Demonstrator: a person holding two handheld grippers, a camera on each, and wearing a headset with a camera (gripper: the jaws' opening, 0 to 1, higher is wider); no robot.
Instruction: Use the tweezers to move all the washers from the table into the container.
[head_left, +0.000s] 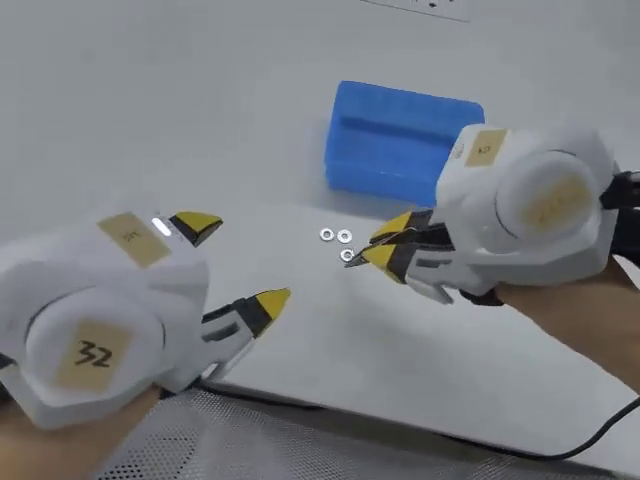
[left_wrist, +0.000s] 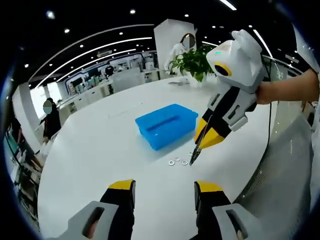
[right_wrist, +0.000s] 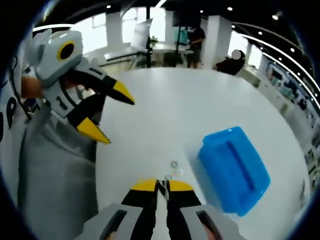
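Three small metal washers (head_left: 344, 237) (left_wrist: 177, 161) (right_wrist: 174, 164) lie close together on the white table, just in front of the blue container (head_left: 402, 141) (left_wrist: 167, 125) (right_wrist: 234, 170). My right gripper (head_left: 385, 243) (left_wrist: 209, 136) (right_wrist: 162, 186) is shut on the thin tweezers (head_left: 364, 251) (left_wrist: 199, 146) (right_wrist: 163, 193). The tweezer tips point down at the nearest washer (head_left: 348, 256), very near it; I cannot tell if they touch. My left gripper (head_left: 232, 262) (left_wrist: 165, 189) (right_wrist: 102, 114) hovers open and empty, well to the left of the washers.
The table's near edge (head_left: 330, 405) runs below the grippers, with a grey perforated surface (head_left: 200, 440) beyond it. A black cable (head_left: 590, 435) trails at the lower right. A potted plant (left_wrist: 192, 62) stands at the table's far side, with people farther off.
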